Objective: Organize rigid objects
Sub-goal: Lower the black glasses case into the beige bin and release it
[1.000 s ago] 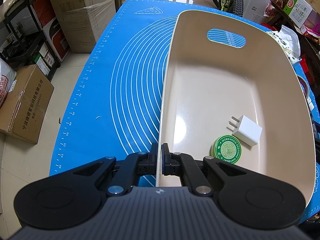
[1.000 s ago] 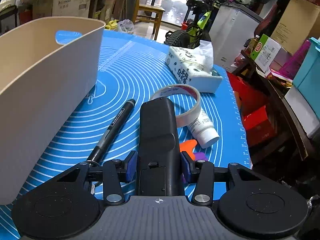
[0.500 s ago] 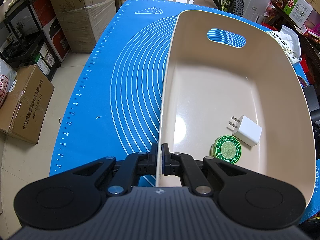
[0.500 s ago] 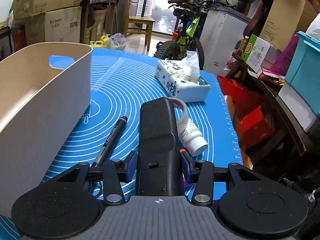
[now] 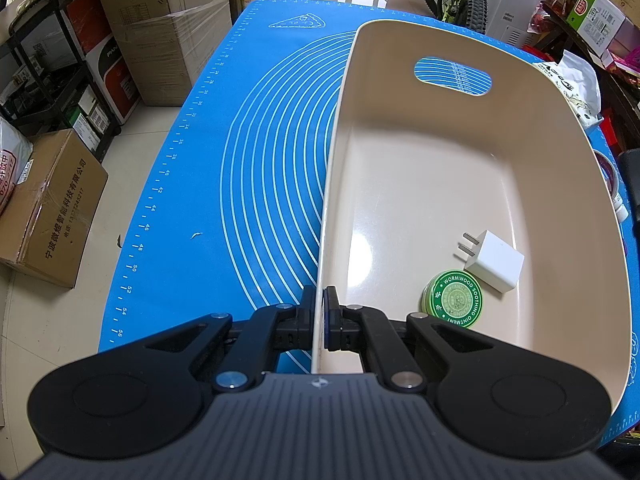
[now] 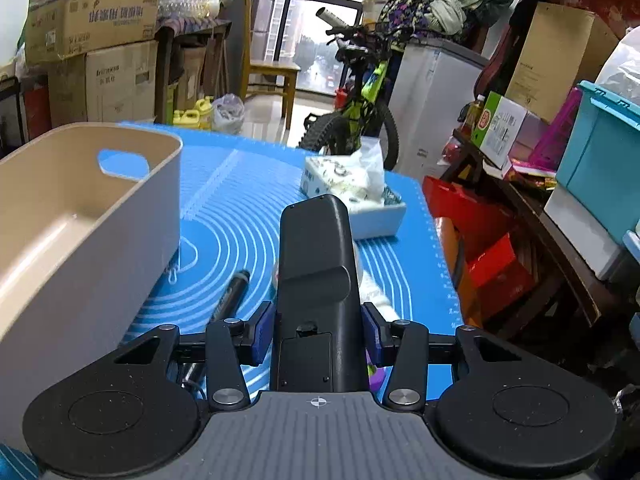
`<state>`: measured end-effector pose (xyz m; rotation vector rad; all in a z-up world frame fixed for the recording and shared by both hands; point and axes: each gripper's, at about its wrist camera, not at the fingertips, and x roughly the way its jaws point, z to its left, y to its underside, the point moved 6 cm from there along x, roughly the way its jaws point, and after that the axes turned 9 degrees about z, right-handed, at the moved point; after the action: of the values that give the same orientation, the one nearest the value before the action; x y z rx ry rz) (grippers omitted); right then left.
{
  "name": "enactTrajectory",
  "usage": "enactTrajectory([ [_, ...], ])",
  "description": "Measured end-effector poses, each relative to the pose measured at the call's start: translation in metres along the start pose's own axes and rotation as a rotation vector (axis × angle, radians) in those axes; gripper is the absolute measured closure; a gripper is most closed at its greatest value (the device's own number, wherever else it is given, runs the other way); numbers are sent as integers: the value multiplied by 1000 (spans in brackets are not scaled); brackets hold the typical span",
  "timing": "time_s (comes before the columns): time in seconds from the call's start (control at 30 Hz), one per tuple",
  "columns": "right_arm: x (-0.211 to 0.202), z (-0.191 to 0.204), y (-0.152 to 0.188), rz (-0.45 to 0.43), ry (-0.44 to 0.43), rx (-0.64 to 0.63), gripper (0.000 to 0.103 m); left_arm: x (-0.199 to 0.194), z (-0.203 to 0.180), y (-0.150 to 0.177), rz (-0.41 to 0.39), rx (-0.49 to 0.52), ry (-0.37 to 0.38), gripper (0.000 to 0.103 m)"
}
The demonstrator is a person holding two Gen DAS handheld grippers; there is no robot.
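Note:
A beige bin [image 5: 420,184] lies on the blue mat [image 5: 256,168]. My left gripper [image 5: 319,312] is shut on the bin's near left wall. Inside the bin lie a white charger plug [image 5: 494,266] and a green round ointment tin [image 5: 452,300]. My right gripper [image 6: 318,332] is shut on a black remote control [image 6: 316,276] and holds it above the mat, right of the bin [image 6: 80,240]. A black marker [image 6: 232,292] lies on the mat below. A white tube [image 6: 374,292] shows partly behind the remote.
A tissue pack [image 6: 356,192] sits at the mat's far right. The mat's right edge [image 6: 444,272] drops off to red boxes and a cluttered shelf. Cardboard boxes [image 5: 48,208] stand on the floor left of the table. A bicycle [image 6: 360,108] stands beyond the table.
My right gripper has lifted the remote higher above the mat, and the tape ring is now hidden. The left gripper and the bin have not moved.

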<state>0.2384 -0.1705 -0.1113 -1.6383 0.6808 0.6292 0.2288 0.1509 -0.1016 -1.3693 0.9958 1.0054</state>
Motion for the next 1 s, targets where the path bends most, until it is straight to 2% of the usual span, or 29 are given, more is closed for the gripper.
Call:
enactTrajectory([
  [0.23,-19,-2,-16,-63,-1,21,51,0,0,0,1,0,0,98],
  [0.43,-41,14,-39,-130,-42,14,51,1,1,0,1,-2,-1,98],
  [0.7,-63,65,-75,-192,-146,-35,51,1,1,1,2,-2,-4,98],
  [1.0,-55,136,-88,-161,-227,-125,51,1,1,1,1,-1,-5,98],
])
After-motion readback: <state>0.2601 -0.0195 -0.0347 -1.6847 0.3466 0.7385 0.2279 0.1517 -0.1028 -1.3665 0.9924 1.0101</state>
